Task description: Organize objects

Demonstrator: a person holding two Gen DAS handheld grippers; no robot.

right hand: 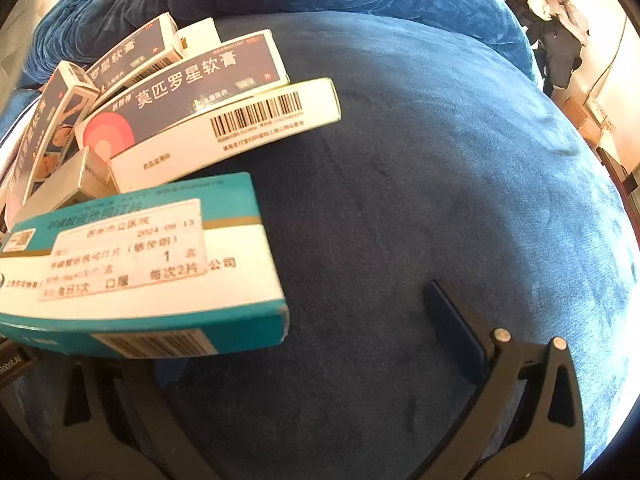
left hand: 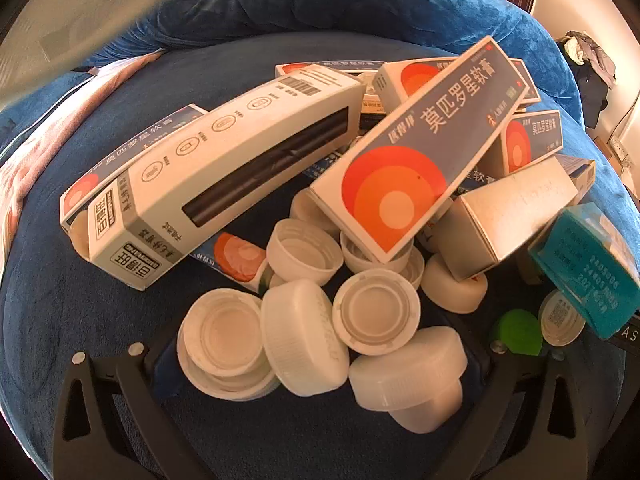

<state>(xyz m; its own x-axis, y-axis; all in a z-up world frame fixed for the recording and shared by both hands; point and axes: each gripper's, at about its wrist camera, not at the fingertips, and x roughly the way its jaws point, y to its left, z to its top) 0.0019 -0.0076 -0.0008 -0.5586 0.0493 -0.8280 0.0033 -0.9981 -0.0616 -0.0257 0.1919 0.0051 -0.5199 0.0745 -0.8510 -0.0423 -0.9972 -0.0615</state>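
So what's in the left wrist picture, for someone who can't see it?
A jumbled pile of white bottle caps and medicine boxes lies on a blue blanket, with one green cap at the right. The open left tongs reach toward the caps from below, holding nothing.

My left wrist camera looks steeply down, close over the bottle caps; my right sits beside it, sharing the teal box.

Bare blue blanket right of the box pile; caps crowding the left gripper.
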